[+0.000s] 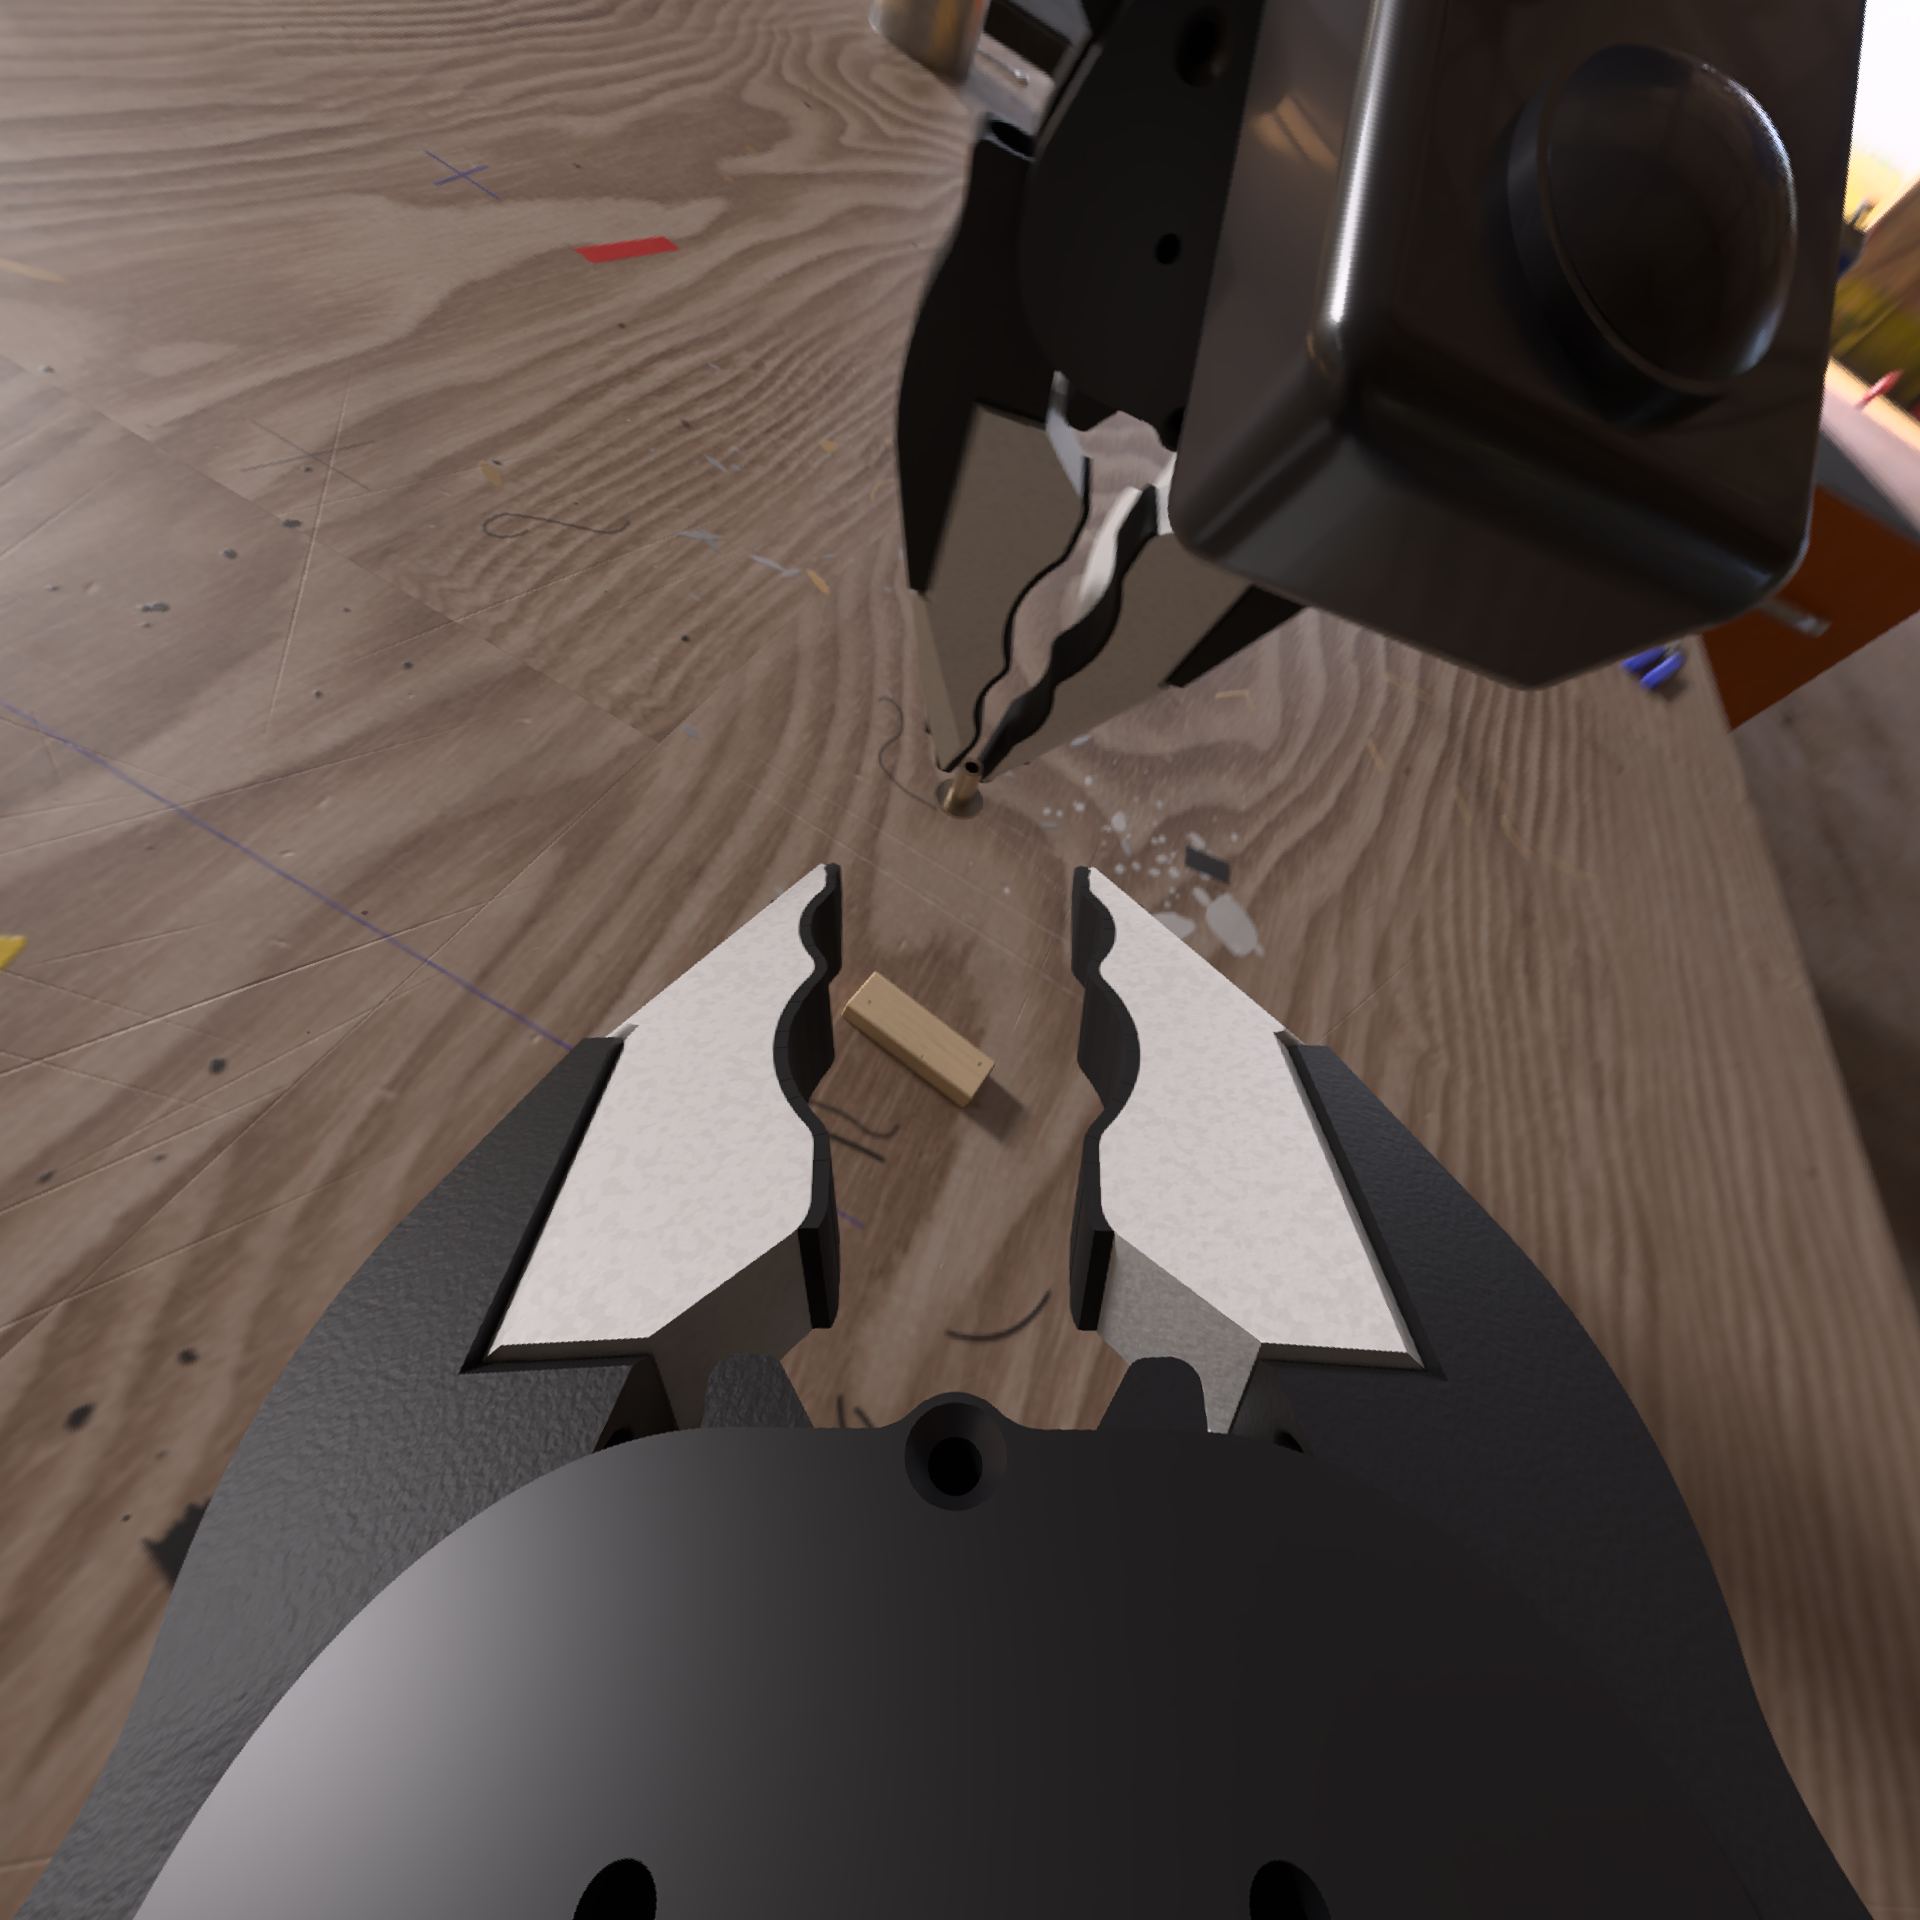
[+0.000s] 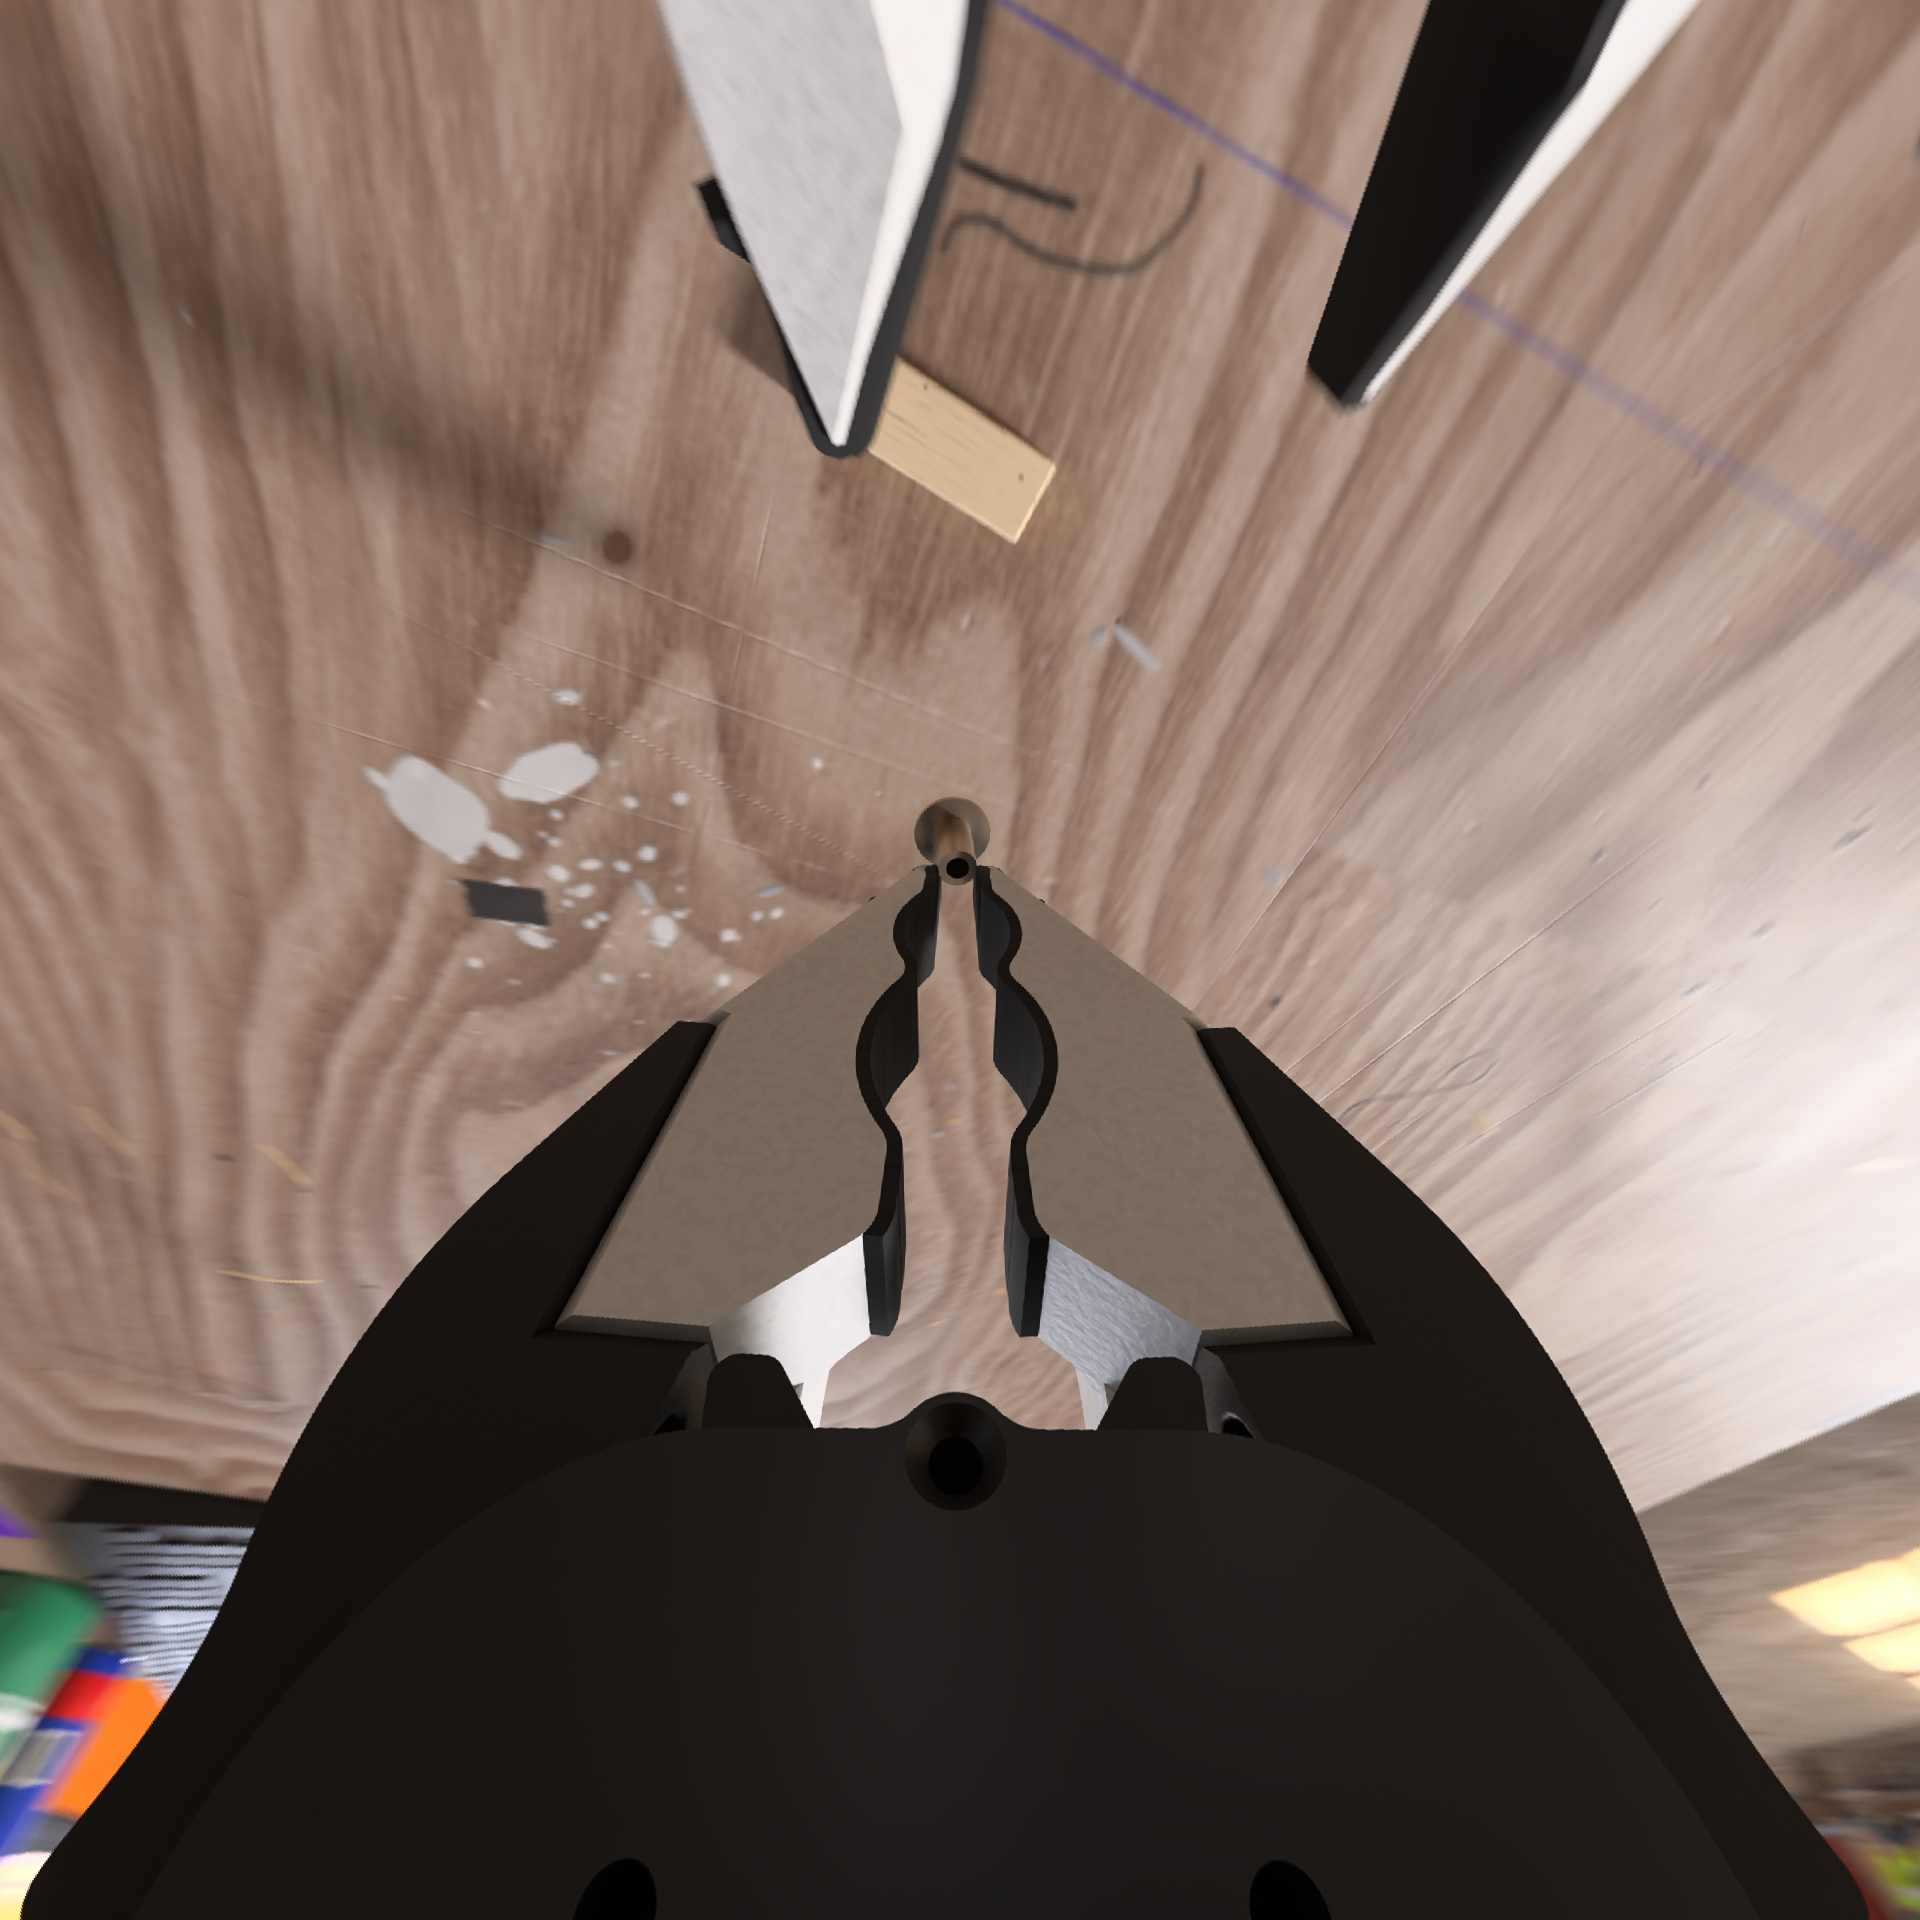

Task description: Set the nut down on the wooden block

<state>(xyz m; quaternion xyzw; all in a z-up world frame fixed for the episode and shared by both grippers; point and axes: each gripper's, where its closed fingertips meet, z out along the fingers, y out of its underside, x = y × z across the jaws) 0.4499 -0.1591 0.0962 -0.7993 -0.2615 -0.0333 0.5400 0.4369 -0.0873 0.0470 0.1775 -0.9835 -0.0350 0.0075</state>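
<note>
Bench [image 1: 416, 436] fills both views. L gripper [image 1: 954, 883], lower centre, is held released and empty, w/ block [image 1: 918, 1039] lying flat between its fingers. R gripper [image 2: 956, 871] is clenched on nut [image 2: 954, 847] at centre frame, the flange down near the bench, apart from block. Nut is seen as small, brass-toned, flanged w/ a narrow bored neck. It is judged light, rigid, slick; best gripped at neck.
</note>
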